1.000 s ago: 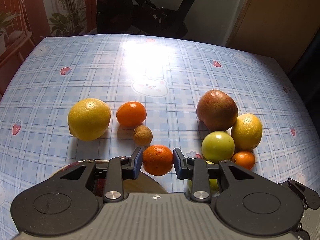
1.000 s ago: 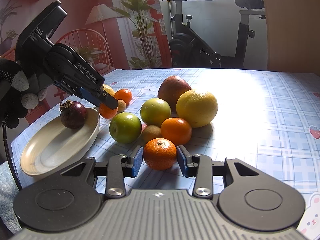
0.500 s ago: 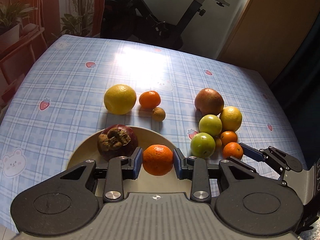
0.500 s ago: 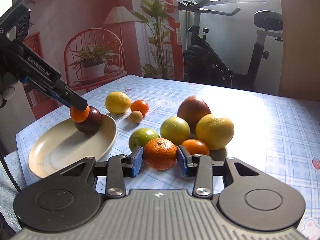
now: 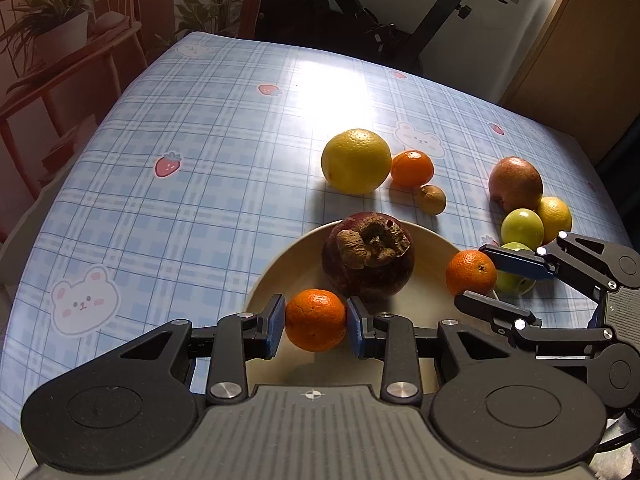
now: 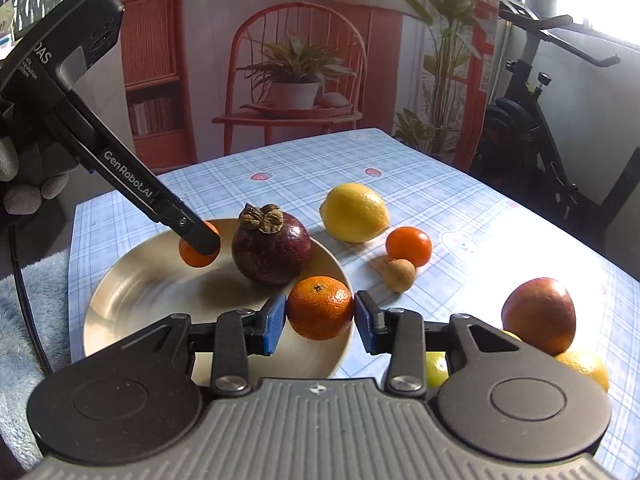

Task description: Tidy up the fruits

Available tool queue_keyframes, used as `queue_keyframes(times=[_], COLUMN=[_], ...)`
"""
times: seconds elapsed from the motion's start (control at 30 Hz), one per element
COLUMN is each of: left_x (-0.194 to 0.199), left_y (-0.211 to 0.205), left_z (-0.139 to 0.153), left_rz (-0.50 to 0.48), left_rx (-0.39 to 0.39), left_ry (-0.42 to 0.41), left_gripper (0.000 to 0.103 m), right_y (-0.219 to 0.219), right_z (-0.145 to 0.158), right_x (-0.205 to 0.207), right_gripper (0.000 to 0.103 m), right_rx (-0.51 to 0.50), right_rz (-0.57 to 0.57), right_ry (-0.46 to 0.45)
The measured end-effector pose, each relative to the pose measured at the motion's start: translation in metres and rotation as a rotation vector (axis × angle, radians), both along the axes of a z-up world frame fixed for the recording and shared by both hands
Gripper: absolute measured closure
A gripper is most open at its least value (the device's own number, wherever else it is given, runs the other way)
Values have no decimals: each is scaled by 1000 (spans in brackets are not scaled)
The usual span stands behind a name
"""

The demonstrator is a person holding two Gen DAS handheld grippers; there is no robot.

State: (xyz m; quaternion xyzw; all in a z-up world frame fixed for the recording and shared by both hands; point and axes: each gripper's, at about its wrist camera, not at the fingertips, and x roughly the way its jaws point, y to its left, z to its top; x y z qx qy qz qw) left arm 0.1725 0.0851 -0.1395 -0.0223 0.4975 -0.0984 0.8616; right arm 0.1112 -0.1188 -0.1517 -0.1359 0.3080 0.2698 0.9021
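Note:
My left gripper [image 5: 316, 320] is shut on a small orange [image 5: 315, 319] and holds it over the near part of the cream plate [image 5: 288, 264], next to a dark purple mangosteen [image 5: 368, 256] that lies in the plate. The left gripper also shows in the right wrist view [image 6: 200, 242]. My right gripper [image 6: 320, 318] is shut on another small orange [image 6: 320, 312] at the plate's right rim [image 6: 340, 272]; it also shows in the left wrist view [image 5: 474, 280].
On the blue checked tablecloth beyond the plate lie a large lemon [image 5: 356, 160], a small orange [image 5: 412, 168] and a small brown fruit [image 5: 430, 199]. To the right is a cluster: a red-brown fruit [image 5: 516, 184], a green apple [image 5: 522, 228], a yellow fruit [image 5: 556, 214].
Both grippers have carried their oranges from the table towards the plate. The left one now hangs over the plate beside the mangosteen; the right one has reached the plate's rim.

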Motion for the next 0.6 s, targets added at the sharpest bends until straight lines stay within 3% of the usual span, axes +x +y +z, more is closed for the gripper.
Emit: queue_keyframes(times=[0.6], left_x=[8], left_y=[9], left_z=[-11], left_rz=[4], left_rx=[-13], left_ry=[-42], left_gripper=[67], right_y=[22], right_z=[-19], right_x=[24], right_gripper=[62], right_rx=[-101], right_rz=[57], right_ry=[2])
